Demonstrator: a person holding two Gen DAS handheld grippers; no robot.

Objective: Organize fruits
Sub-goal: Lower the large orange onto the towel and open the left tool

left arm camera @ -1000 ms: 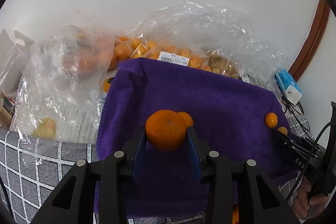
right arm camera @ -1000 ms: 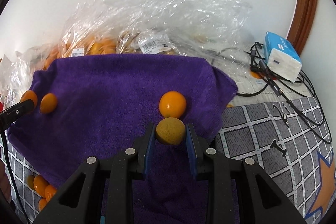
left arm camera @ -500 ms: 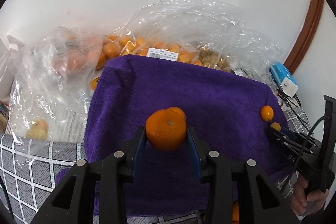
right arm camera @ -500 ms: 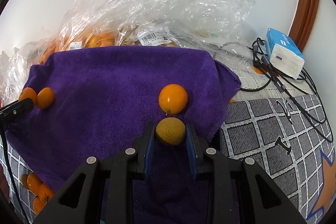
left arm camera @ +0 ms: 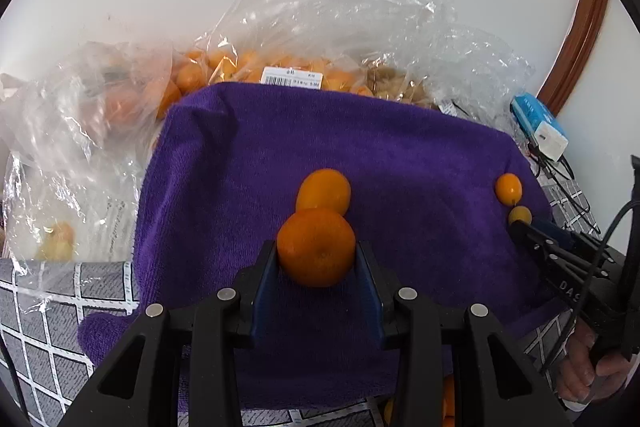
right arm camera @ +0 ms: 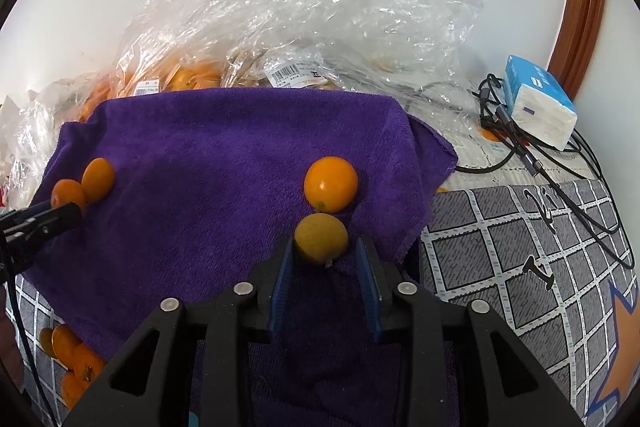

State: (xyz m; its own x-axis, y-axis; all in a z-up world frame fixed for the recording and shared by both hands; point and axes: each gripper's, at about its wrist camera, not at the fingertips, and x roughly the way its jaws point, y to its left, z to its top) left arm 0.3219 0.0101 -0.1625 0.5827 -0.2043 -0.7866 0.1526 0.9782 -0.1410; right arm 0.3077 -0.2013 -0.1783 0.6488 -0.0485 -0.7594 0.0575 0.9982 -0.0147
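My left gripper [left arm camera: 316, 259] stands around a large orange [left arm camera: 316, 247] resting on the purple towel [left arm camera: 400, 155]; its jaws have parted slightly, a small gap on each side. A second orange [left arm camera: 324, 191] lies just beyond it. My right gripper [right arm camera: 322, 259] stands around a small yellowish fruit [right arm camera: 321, 238] on the towel [right arm camera: 200, 167], jaws a little apart from it. An orange kumquat [right arm camera: 331, 183] lies just ahead. The right gripper's fruit also shows in the left wrist view [left arm camera: 520, 215], beside the kumquat [left arm camera: 508, 187].
Clear plastic bags of oranges [left arm camera: 300, 75] pile behind the towel against the white wall. A blue tissue pack [right arm camera: 538, 103] and black cables [right arm camera: 560, 163] lie at right. Several loose oranges [right arm camera: 72, 367] sit off the towel's near left edge on the grey checked cloth [right arm camera: 520, 247].
Both grippers lowered toward the towel and their jaws widened slightly, setting the orange and the yellowish fruit down beside the fruits lying there.
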